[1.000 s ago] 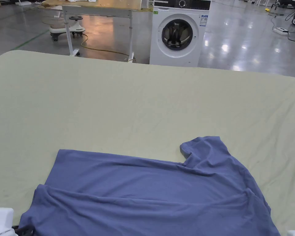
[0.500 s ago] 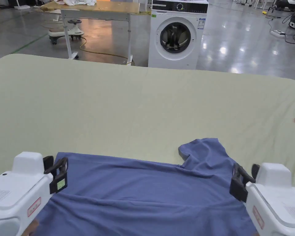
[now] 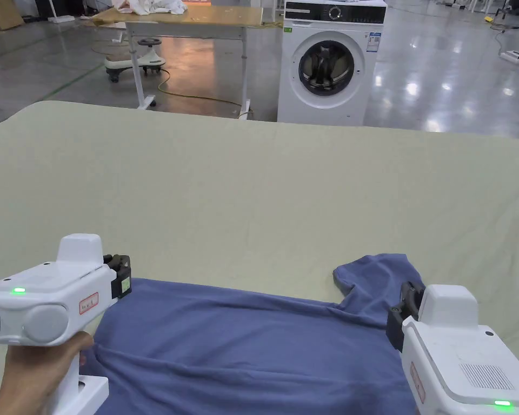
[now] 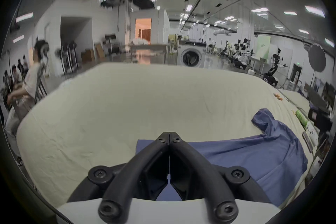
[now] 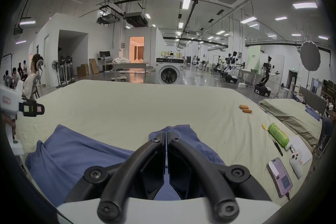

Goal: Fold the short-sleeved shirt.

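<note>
Where the frame ends, the shirt (image 3: 242,346) is cut off.

Shirt (image 3: 242,346): near hem cut off by bottom edge of head view; right side hidden behind right claw (image 3: 400,319) housing. Left claw (image 3: 124,276) tips hidden by own body in head view, so contact w/ cloth can't be told. Left claw view: background blurred, people at left edge indistinct.

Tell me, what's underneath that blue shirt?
The blue shirt lies on a pale green sheet that spreads out past it. Whatever is directly beneath the cloth is covered, so it cannot be seen.
</note>
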